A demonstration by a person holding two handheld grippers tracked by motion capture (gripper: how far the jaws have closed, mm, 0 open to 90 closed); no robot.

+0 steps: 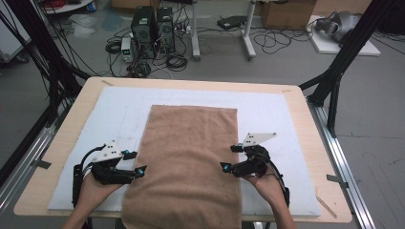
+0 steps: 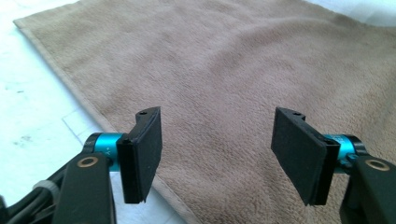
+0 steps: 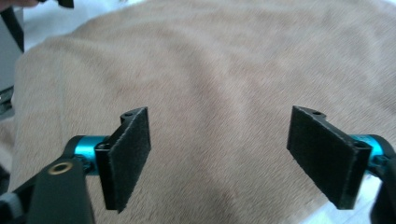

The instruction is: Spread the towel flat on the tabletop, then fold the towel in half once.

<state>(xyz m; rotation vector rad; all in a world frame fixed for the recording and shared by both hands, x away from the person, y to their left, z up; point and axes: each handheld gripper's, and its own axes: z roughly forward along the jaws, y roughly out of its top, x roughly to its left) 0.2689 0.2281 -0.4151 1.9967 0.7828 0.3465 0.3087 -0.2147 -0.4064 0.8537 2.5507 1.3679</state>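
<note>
A brown towel (image 1: 191,162) was laid flat on the white mat (image 1: 282,114) of the bench (image 1: 67,129), its near end draped over the edge. Both the left gripper (image 1: 135,163) and the right gripper (image 1: 230,158) were held wide, with nothing between the jaws. The towel was judged soft, light and limp; it should be pinched at the side hems.

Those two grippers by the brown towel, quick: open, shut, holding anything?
Left gripper: open, nothing held, jaws over the towel edge.
Right gripper: open, nothing held, jaws over the towel.
</note>
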